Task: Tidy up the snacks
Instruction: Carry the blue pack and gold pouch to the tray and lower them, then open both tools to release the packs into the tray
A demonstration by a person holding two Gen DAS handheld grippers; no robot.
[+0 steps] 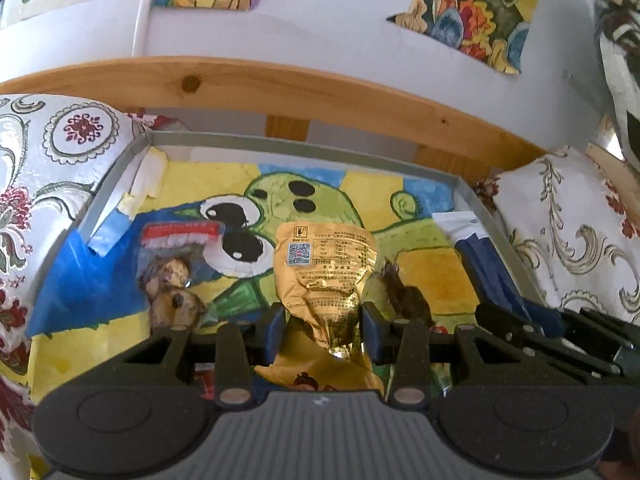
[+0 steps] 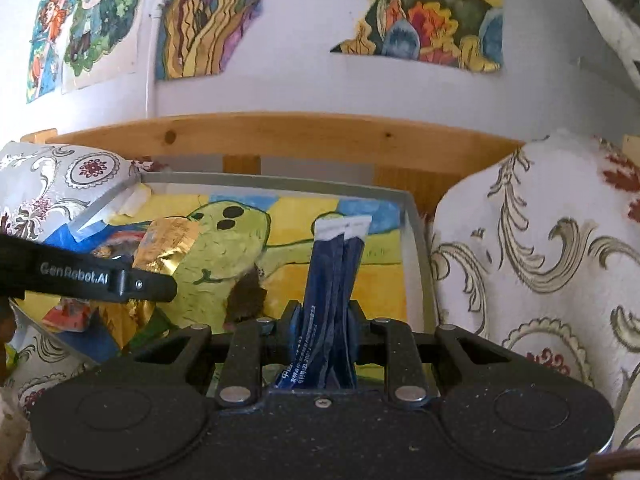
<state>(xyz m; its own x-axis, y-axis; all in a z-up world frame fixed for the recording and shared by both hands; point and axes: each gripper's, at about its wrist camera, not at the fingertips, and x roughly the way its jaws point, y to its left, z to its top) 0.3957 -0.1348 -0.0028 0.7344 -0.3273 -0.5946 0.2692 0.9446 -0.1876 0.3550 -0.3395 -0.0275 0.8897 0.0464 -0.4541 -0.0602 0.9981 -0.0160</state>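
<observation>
A clear packet (image 1: 172, 276) lies blurred at the tray's (image 1: 108, 196) left. The left gripper (image 1: 324, 330) pinches a gold pouch (image 1: 326, 276), its lower end hidden. The right gripper (image 2: 322, 332) clamps blue sachets (image 2: 334, 276) standing over the tray's right side.

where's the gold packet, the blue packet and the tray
gold packet (image 1: 326, 268), left wrist view, on its printed back panel.
blue packet (image 2: 334, 276), right wrist view, on its dark blue middle.
tray (image 2: 418, 248), right wrist view, on its grey right wall.
</observation>
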